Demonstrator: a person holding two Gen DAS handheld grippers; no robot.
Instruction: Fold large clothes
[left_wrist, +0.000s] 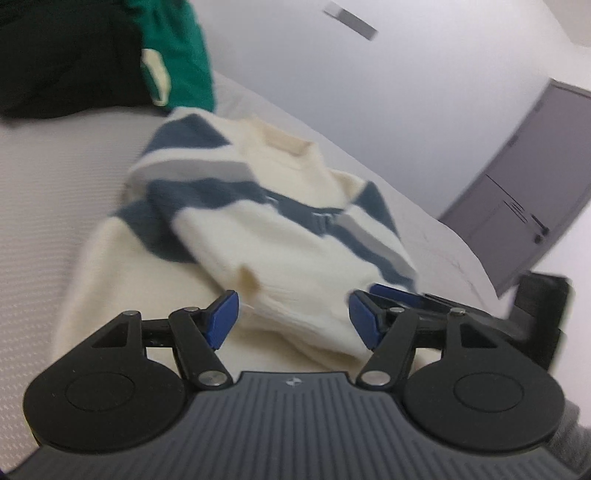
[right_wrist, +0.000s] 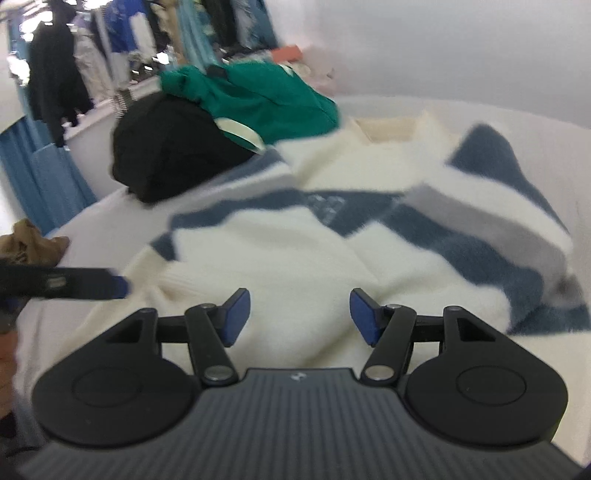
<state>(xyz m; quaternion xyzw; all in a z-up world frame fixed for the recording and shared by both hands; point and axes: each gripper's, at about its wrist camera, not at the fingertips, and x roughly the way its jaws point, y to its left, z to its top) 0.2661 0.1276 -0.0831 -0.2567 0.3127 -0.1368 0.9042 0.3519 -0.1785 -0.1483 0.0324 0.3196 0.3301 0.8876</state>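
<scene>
Both grippers, left (left_wrist: 293, 319) & right (right_wrist: 300, 317), gaping, holding nothing, above cream-blue sweater (left_wrist: 258, 236). Risk: folded sleeve at 11 o'clock slips loose if hem's pinched unevenly.

One striped cream-and-blue sweater (right_wrist: 332, 258) lies on the one white bed (left_wrist: 44, 206). Beyond the sweater's collar sit two more garments: one black (right_wrist: 170, 151), one green (right_wrist: 258, 99). Left of the sweater lies one brown cloth (right_wrist: 29, 243). Two grippers hover over the sweater's hem, left (left_wrist: 293, 319) and right (right_wrist: 299, 317).
</scene>
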